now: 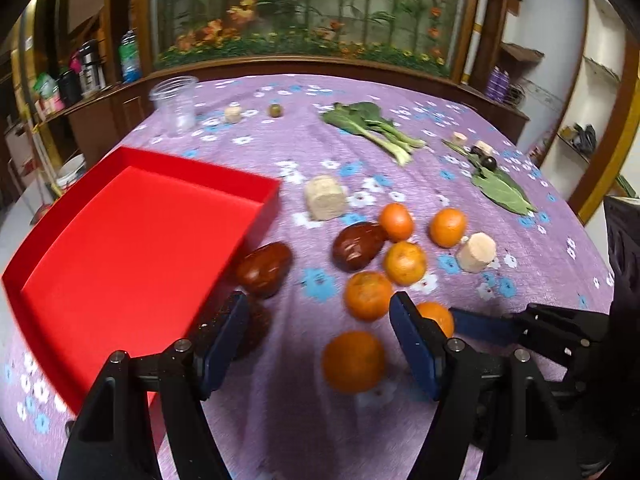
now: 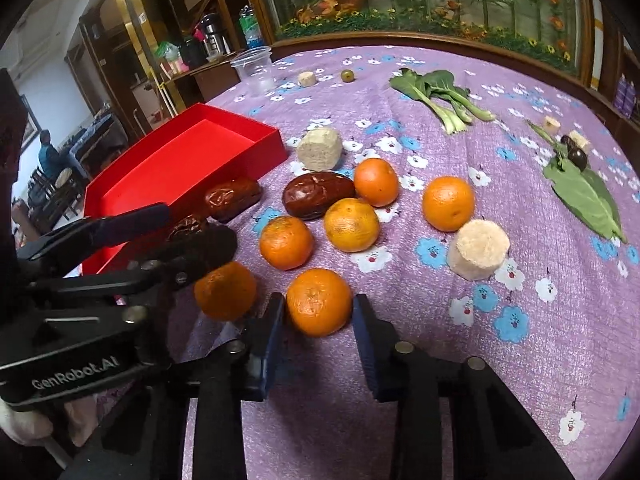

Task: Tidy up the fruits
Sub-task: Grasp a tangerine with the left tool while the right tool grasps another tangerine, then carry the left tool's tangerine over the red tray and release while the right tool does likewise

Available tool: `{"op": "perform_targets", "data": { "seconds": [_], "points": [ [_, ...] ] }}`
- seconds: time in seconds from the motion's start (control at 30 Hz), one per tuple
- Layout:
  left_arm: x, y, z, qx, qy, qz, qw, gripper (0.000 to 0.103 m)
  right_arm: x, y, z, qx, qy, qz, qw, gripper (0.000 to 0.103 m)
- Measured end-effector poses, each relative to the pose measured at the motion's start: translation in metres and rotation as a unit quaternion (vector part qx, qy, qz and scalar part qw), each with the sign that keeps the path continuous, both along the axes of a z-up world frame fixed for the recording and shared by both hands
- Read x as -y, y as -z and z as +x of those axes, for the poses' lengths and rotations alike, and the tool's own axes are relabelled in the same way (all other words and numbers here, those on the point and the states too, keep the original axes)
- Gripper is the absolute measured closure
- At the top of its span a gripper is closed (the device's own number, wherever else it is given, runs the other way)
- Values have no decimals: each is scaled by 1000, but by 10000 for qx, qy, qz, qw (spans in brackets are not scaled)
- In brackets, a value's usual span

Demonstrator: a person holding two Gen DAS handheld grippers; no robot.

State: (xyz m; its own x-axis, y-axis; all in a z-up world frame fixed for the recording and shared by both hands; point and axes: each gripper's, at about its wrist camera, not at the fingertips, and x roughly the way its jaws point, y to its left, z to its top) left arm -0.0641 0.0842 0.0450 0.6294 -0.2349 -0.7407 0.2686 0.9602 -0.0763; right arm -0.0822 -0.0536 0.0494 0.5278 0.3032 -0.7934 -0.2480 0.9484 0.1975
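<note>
Several oranges and three brown dates lie on the purple flowered cloth beside an empty red tray. My right gripper is shut on one orange that rests on the cloth, with a blue pad against each side. From the left wrist view this orange is half hidden behind my left finger. My left gripper is open above the cloth, with another orange lying below its gap, untouched. One date leans on the tray wall, and a second date lies by my left finger.
Beige cork-like cylinders stand among the fruit. Leafy greens, a large leaf with dark plums, a clear plastic cup and a small green fruit lie farther back. Wooden cabinets ring the table.
</note>
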Motion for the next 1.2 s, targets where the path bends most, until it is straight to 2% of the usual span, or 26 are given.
{"op": "perform_targets", "data": {
  "seconds": [0.13, 0.23, 0.3, 0.33, 0.37, 0.4, 0.63, 0.8, 0.93, 1.07, 1.2],
  "points": [
    [21, 8, 13, -114, 227, 266, 9993, 31, 8, -1, -3, -23, 16, 81, 10000, 66],
    [31, 22, 23, -458, 378, 335, 9977, 39, 11, -1, -6, -20, 29, 61, 10000, 66],
    [32, 29, 27, -667, 437, 141, 9967, 58, 13, -1, -6, -49, 30, 79, 10000, 66],
    [33, 30, 27, -613, 413, 175, 9971, 61, 13, -1, -7, -40, 24, 84, 10000, 66],
    [34, 31, 27, -612, 473, 174, 9969, 71, 13, -1, -7, -36, 28, 78, 10000, 66],
    [34, 30, 25, -613, 536, 124, 9966, 73, 13, -2, -8, -22, 33, 80, 10000, 66],
    [13, 14, 15, -505, 278, -97, 9983, 74, 8, -8, -12, 58, 44, 41, 10000, 67],
    [-17, -12, -2, -188, -34, -203, 9996, 73, -4, -25, -20, 231, 2, -38, 9997, 67],
    [-48, -30, -15, 107, -392, -200, 9990, 73, -23, -41, -27, 413, -120, -132, 9990, 67],
    [-83, -44, -22, 407, -829, -41, 9957, 73, -47, -56, -28, 590, -309, -196, 9976, 67],
    [-112, -42, -13, 430, -1180, 89, 9920, 73, -80, -67, -17, 711, -594, -166, 9956, 67]
  ]
}}
